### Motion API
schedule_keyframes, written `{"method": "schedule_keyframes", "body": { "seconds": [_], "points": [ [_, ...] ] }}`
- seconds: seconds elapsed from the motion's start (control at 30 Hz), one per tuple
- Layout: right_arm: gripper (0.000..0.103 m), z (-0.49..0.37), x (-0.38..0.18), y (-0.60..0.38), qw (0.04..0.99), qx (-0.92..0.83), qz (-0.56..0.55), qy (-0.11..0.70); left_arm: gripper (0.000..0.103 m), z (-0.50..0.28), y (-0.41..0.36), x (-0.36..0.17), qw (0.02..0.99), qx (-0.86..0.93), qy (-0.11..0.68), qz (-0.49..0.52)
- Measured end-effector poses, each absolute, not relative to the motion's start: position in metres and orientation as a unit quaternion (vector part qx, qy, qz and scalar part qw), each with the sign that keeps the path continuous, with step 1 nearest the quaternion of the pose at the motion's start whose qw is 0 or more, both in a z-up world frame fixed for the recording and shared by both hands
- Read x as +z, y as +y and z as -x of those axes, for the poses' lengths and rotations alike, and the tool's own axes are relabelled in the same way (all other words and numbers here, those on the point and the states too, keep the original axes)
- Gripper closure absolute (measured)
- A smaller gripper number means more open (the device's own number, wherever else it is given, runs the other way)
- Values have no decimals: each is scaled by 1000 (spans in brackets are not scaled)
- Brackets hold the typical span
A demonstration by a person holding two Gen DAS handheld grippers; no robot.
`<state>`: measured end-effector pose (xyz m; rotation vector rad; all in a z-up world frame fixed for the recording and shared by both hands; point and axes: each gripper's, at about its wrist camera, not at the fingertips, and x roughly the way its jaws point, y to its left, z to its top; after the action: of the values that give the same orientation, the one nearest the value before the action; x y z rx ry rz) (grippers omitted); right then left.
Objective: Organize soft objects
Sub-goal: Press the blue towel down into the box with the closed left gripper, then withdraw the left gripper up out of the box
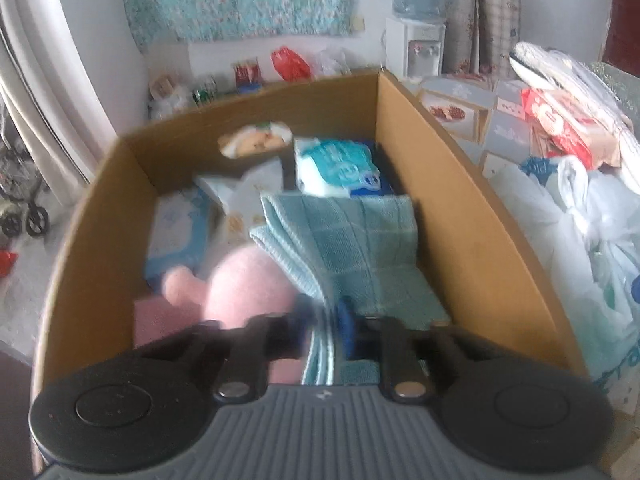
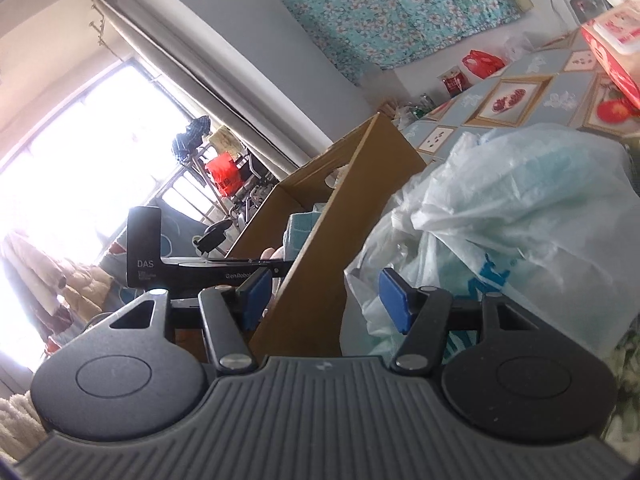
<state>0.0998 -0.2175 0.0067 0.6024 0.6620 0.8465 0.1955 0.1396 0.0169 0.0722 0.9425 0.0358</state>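
Note:
An open cardboard box holds soft goods. Inside lie a pink plush toy, a folded teal towel, a blue-and-white wipes pack and a pale blue tissue pack. My left gripper hangs over the box's near end, shut on the towel's folded edge, with the plush just to its left. In the right wrist view my right gripper is open. The box's near corner stands between its blue pads. The left gripper's black body reaches over the box.
White plastic bags are heaped against the box's right wall and crowd the right gripper's right finger. A red-and-white package and a patterned tablecloth lie beyond. A water dispenser stands at the back wall.

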Motion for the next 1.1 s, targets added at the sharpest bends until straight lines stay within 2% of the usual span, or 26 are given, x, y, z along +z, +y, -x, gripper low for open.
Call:
{"method": "schedule_keyframes", "body": {
  "seconds": [0.5, 0.9, 1.03, 1.1],
  "points": [
    [44, -101, -16, -239, 809, 380, -317, 318, 95, -235, 130, 0, 854, -83, 504, 103],
    [41, -105, -23, -250, 808, 371, -333, 314, 93, -261, 128, -25, 831, -65, 542, 109],
    [39, -102, -21, -250, 809, 370, -334, 313, 82, -261, 137, -19, 819, -63, 551, 146],
    [38, -100, -19, -252, 811, 369, -334, 308, 68, -256, 144, -14, 819, -59, 546, 166]
  ]
}}
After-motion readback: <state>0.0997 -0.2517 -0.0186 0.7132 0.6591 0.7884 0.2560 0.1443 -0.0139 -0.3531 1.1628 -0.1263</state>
